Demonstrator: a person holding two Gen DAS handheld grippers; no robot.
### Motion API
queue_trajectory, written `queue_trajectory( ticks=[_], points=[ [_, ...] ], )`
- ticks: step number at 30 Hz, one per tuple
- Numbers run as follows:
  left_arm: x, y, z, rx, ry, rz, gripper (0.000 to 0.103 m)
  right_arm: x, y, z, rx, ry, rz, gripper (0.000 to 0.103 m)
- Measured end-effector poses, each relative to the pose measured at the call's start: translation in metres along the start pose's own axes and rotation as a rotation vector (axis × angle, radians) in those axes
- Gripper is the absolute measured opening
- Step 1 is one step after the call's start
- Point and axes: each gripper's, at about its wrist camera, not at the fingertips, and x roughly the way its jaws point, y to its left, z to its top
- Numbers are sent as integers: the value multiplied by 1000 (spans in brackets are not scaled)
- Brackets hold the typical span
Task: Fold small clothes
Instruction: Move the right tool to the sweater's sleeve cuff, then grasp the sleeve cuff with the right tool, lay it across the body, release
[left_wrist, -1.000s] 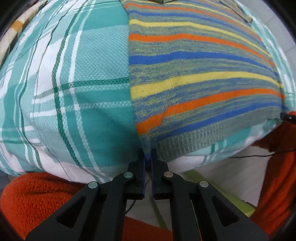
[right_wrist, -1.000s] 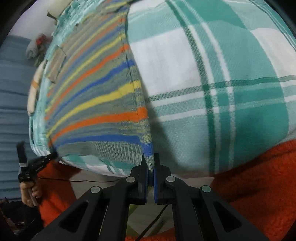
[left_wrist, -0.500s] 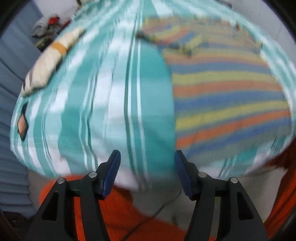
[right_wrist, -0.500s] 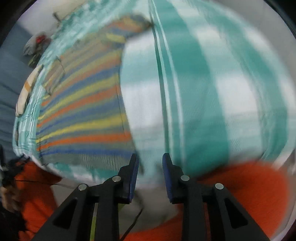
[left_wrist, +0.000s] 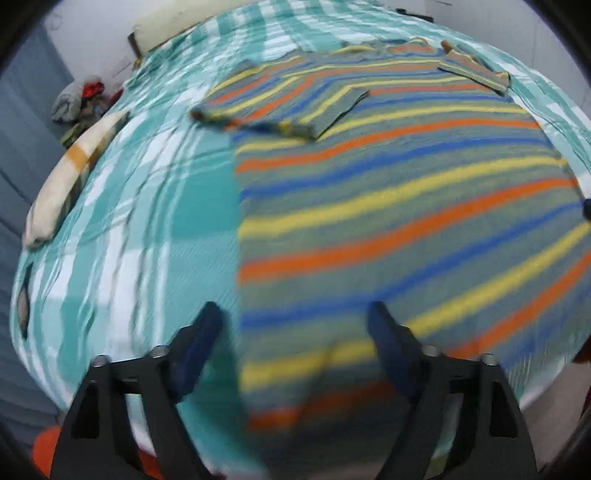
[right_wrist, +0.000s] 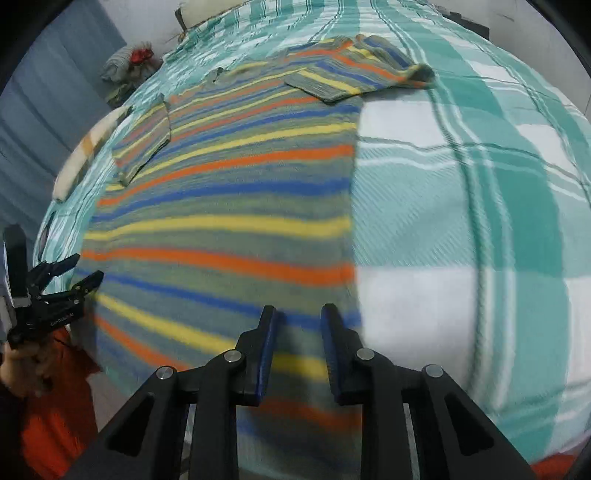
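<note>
Bed (left_wrist: 155, 236) with teal plaid cover fills view. Striped sweater (left_wrist: 388, 206) lies flat, hem released a second ago. Left hand-held gripper (left_wrist: 295, 347) opening wide above hem corner; right hand-held gripper (right_wrist: 295, 350) narrowly parted, closing, empty. Smoothing done; fold comes next.

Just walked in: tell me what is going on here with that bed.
A person holds a two-finger tool in each hand over a striped knit sweater spread flat on a teal and white plaid bedspread, both sleeves folded in over the body. The left tool is opening and the right tool is closing slightly; neither grips anything, and the hem lies free below them.
</note>
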Motion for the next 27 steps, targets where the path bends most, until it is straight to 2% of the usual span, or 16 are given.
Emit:
queue_trajectory(
  ticks=[1,2,5,7,9,12,14,16,17,18,21,22,25,27],
  points=[
    [-7,7,-5,-17,8,-8,87,-10,-2,1,-28,22,-24,24],
    [-14,14,-8,-40,-7,-18,87,-19,-4,5,-49,17,-34,32],
    [-27,29,-8,-120,-64,-19,87,-44,2,41,-202,-74,-135,64],
    [-29,34,-4,-166,-85,-13,87,-48,10,78,-343,-154,-208,66],
    [-29,36,-4,-197,-93,-5,87,-37,21,108,-448,-184,-235,66],
    [-18,39,-4,-208,-75,17,87,1,40,148,-599,-162,-239,66],
    [-12,36,-7,-202,-49,31,87,38,48,168,-627,-126,-262,66],
    [-11,31,-11,-189,-27,44,87,72,41,186,-567,-89,-266,64],
    [-9,30,-12,-181,-18,51,87,80,35,193,-523,-77,-251,47],
    [-9,30,-13,-179,-15,56,87,81,25,197,-468,-82,-226,8],
    [-8,31,-14,-188,-15,38,87,44,-30,213,-211,-197,-188,4],
    [-8,31,-13,-192,-14,29,87,19,-68,216,-86,-251,-200,4],
    [-8,28,-10,-198,-16,7,87,-24,-150,210,170,-322,-235,4],
    [-8,26,-8,-200,-16,-10,87,-42,-202,201,313,-328,-259,4]
  ],
)
